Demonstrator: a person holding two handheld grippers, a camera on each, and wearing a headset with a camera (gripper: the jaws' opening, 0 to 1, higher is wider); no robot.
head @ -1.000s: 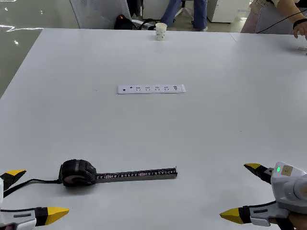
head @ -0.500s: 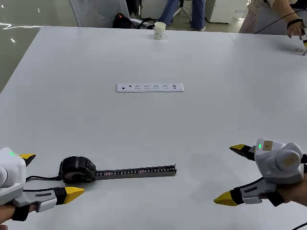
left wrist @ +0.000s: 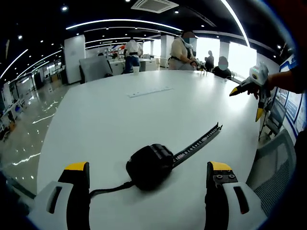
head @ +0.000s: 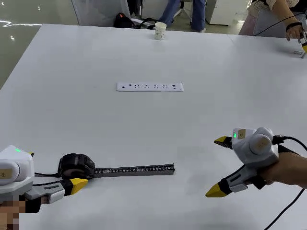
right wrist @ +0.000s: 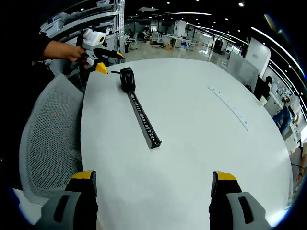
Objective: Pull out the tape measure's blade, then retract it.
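Left gripper (head: pixel 54 169), jaws wide and empty, with the tape measure (head: pixel 76 166) on the table (head: pixel 144 52) between and just ahead of its fingertips; the extended blade (head: pixel 134 169) ends well short of the right gripper (head: pixel 218 166), likewise wide, empty

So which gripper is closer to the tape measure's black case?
Left. The left gripper is right at the case; the right gripper is away beyond the blade.

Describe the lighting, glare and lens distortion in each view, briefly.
Head view: even light, sharp, undistorted; glare streaks on the glossy floor. Left gripper view: fisheye bows the table edge; ceiling lights curve. Right gripper view: same bowing, the blade in focus.
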